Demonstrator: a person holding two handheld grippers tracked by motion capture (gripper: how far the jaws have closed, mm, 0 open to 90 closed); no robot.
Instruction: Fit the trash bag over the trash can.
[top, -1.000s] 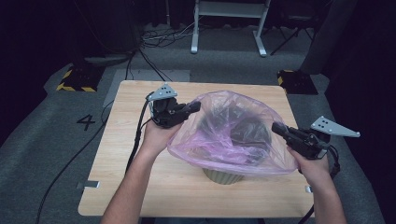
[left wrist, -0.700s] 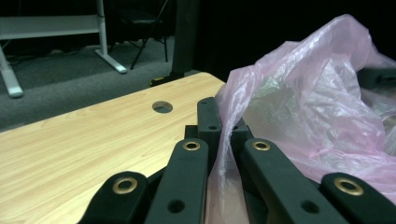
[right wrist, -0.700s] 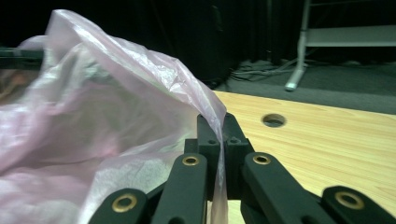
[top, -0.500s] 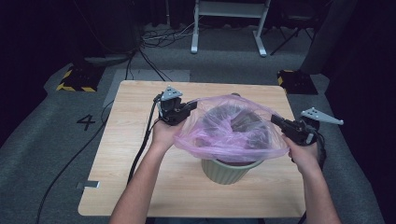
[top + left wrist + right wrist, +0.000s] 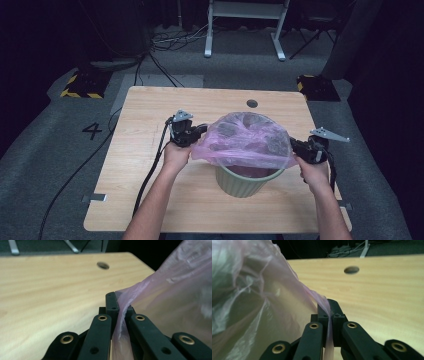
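Stretching the pink bag [image 5: 247, 142] over the green bin [image 5: 243, 180] near the bench's [image 5: 150, 200] front edge, I have my left tool [image 5: 196, 132] and right tool [image 5: 298, 147] each clamped on its rim. Next, probably: lower both evenly. Both gripper views confirm pinched film; overhead hides that.

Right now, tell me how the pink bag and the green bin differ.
The pink bag is thin, see-through, crinkled film; the green bin is opaque and ribbed. The bag is stretched wider than the bin's mouth and drapes over its rim; the bin stands upright on the table. The bag is pinched by the left gripper and right gripper; neither clamps the bin.
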